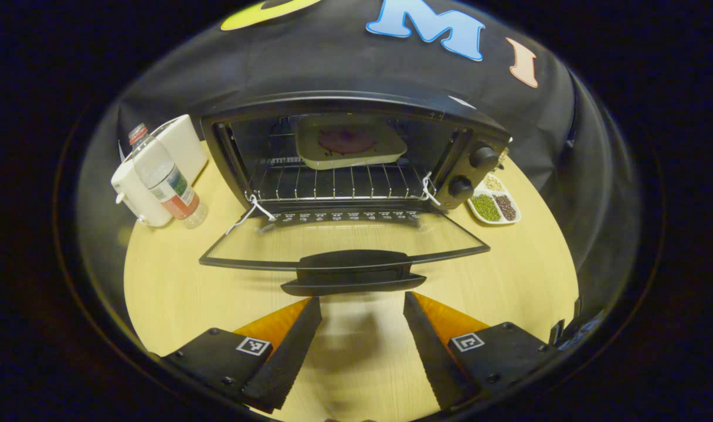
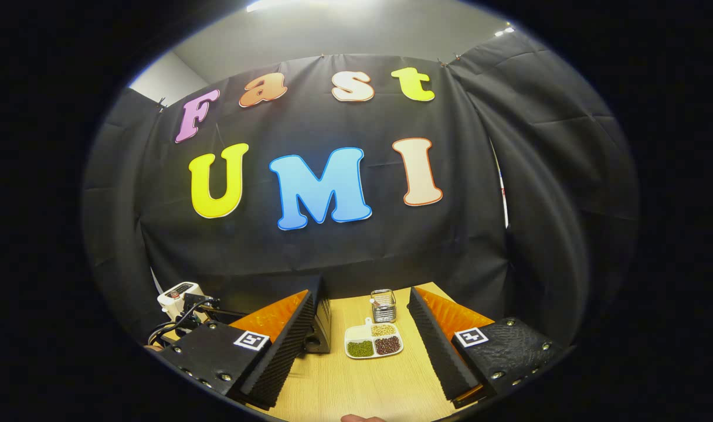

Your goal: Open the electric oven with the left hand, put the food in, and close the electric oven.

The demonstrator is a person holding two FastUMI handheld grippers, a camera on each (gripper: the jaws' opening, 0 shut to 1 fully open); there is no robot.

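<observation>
The black electric oven (image 1: 356, 158) stands with its glass door (image 1: 345, 243) dropped flat; a rectangular cream tray of food (image 1: 349, 146) rests on its wire rack (image 1: 333, 181). Both the left gripper (image 1: 362, 328) and right gripper (image 2: 365, 346) gape empty. A plastic bottle (image 1: 163, 176) stands left of the oven, a divided bean dish (image 1: 493, 202) to its right.
</observation>
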